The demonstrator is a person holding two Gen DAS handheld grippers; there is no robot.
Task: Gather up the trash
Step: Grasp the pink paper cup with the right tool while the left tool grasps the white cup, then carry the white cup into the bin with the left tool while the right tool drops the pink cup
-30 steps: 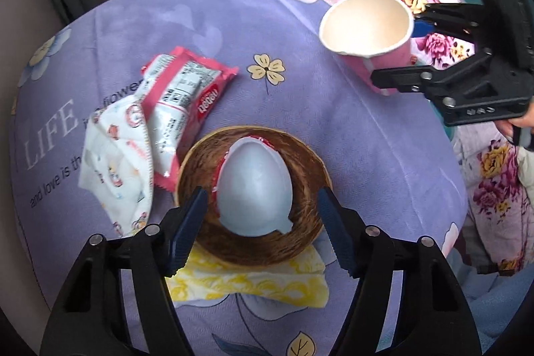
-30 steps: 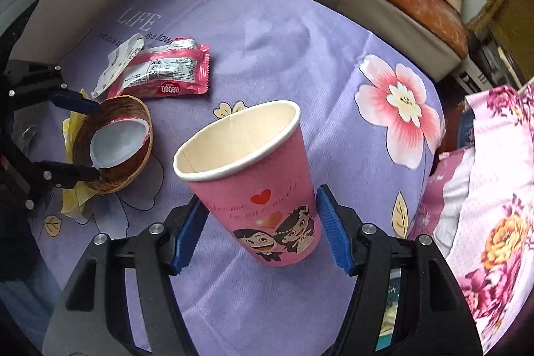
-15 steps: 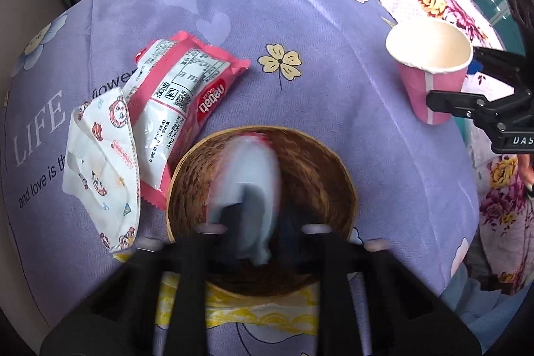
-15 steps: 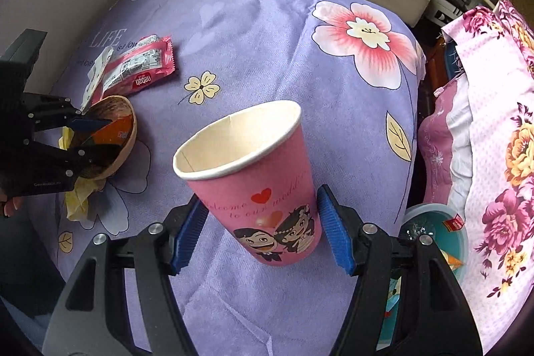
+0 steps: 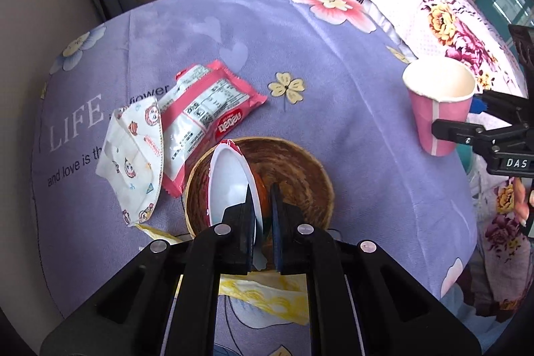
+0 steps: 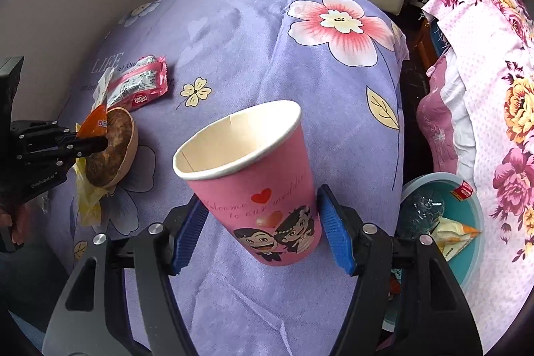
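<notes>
While the left gripper (image 5: 262, 212) pinched the rim of a thin, flimsy-looking plastic lid (image 5: 230, 186) inside the wicker bowl (image 5: 300, 169), the right gripper (image 6: 263, 232) clasped a light, crushable paper cup (image 6: 253, 175) low on its wall; both were best held gently.

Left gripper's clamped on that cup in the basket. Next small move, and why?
Probably lift it straight up: the left gripper is shut on the rim of the small plastic cup, tilted inside the woven basket. Clear that before heading to the teal bin.
</notes>
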